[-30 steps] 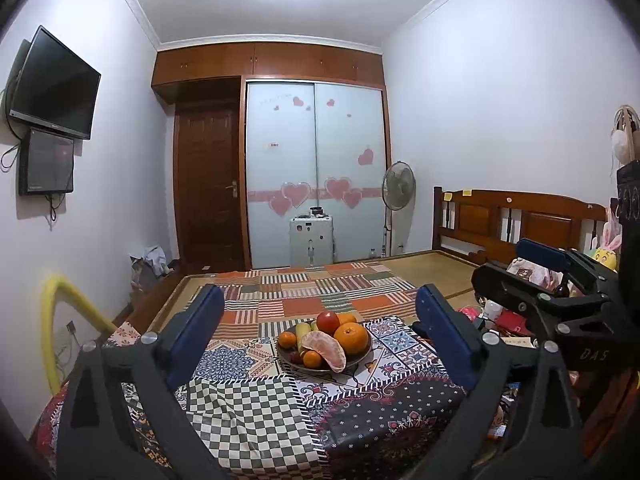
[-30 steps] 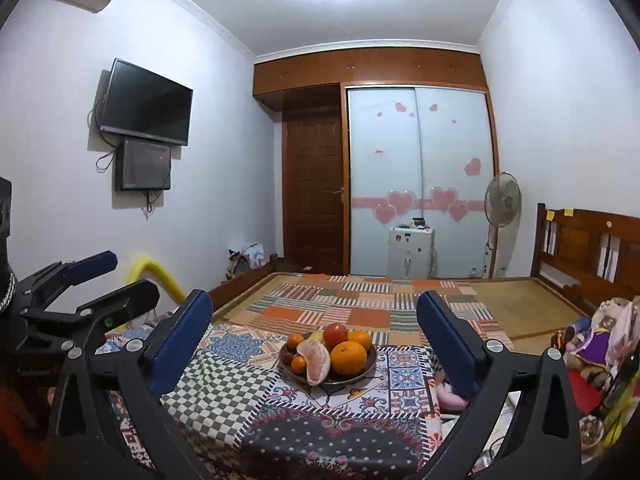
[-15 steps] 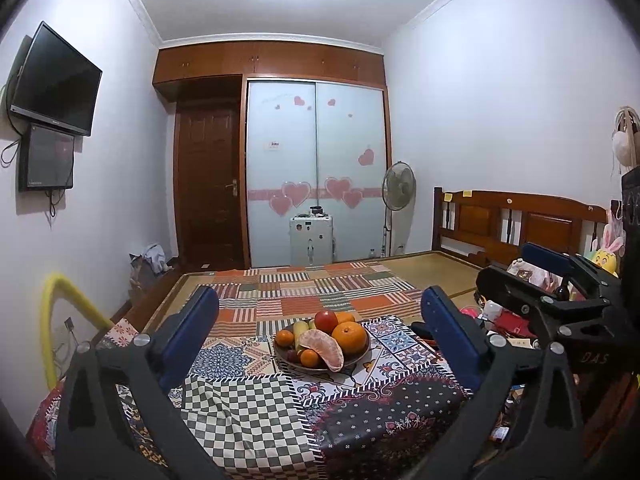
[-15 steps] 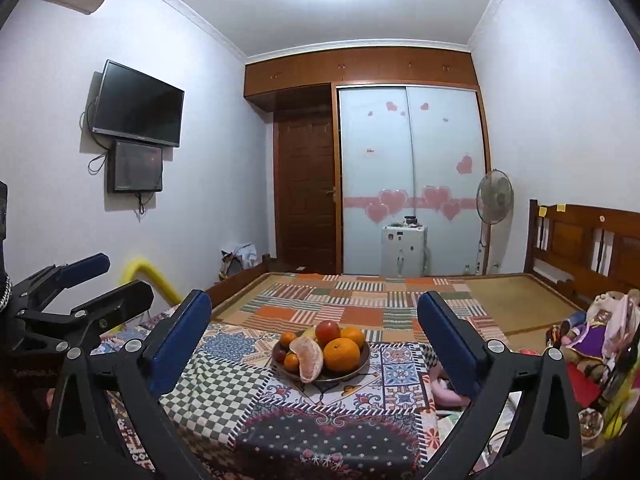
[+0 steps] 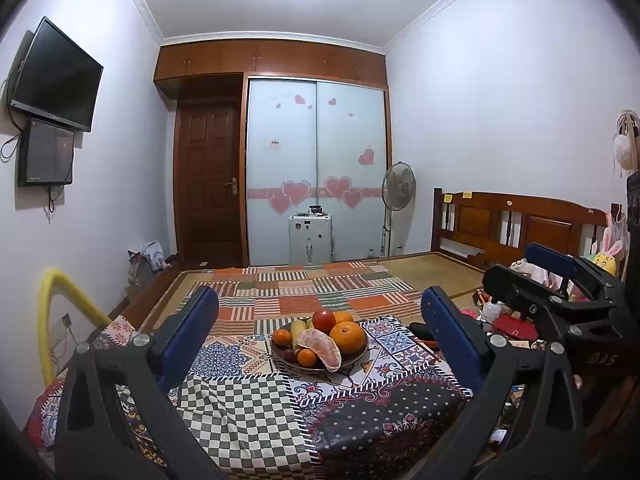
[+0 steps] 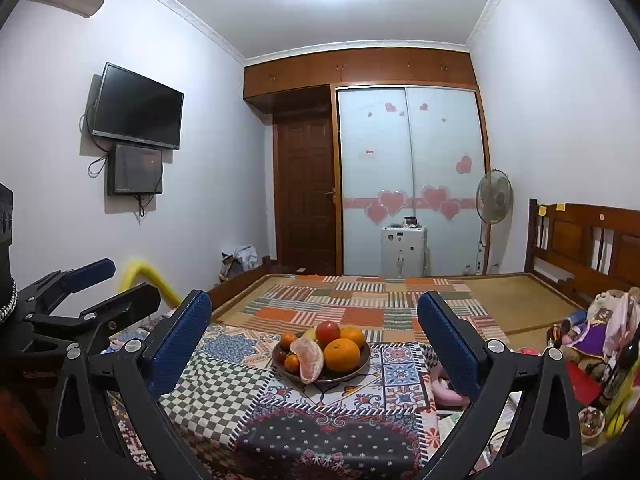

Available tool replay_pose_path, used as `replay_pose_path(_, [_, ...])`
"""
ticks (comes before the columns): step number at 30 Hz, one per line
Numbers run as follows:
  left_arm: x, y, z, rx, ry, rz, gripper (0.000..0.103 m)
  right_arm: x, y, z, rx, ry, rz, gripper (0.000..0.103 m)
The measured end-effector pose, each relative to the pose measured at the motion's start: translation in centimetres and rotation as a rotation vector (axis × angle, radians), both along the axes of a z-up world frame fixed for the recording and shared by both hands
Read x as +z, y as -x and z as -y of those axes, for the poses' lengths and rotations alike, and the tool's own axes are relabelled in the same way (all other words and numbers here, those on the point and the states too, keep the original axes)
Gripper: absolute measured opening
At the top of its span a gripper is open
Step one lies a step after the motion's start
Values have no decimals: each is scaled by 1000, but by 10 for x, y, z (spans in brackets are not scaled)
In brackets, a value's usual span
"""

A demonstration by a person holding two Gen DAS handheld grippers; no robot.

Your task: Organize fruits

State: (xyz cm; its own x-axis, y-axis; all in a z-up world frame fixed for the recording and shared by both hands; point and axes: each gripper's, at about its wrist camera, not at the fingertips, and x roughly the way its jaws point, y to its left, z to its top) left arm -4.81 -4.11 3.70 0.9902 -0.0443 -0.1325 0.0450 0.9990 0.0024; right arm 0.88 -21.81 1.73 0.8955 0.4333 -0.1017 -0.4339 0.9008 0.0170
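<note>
On the worktop [image 5: 240, 408], fruits [image 5: 320, 338] are lying heaped in a bowl [image 5: 280, 354], fitting either sorted or awaiting sorting; left gripper [image 5: 320, 340] and right gripper [image 6: 314, 344] are hovering short, spread wide, empty.

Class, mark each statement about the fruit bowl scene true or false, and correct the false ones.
1. Both hand-held grippers, left and right, are open and empty. True.
2. The fruit bowl sits on the bare floor. False: it sits on the patterned cloth.
3. A red apple lies in the bowl behind the large orange. True.
4. The peeled citrus piece lies outside the bowl on the cloth. False: it rests at the bowl's front edge, among the fruit.
</note>
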Motion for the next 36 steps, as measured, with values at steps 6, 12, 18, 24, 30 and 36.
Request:
replay_pose_path(6, [-1, -2, -2, 0, 10, 0, 103, 1, 1, 0, 0, -3, 4, 103])
replay_pose_path(12, [-1, -2, -3, -1, 18, 1, 103, 1, 0, 0, 0, -9, -1, 103])
replay_pose_path(18, [-2, -2, -4, -2, 20, 1, 103, 2, 0, 1, 0, -15, -2, 103])
replay_pose_path(24, [-2, -2, -4, -3, 21, 1, 103, 2, -1, 2, 0, -18, -4, 103])
replay_pose_path(30, [-1, -3, -4, -4, 19, 0, 103, 3, -2, 1, 1, -20, -5, 103])
replay_pose_path(36, [-1, -4, -4, -7, 21, -2, 103, 3, -2, 0, 1, -20, -7, 103])
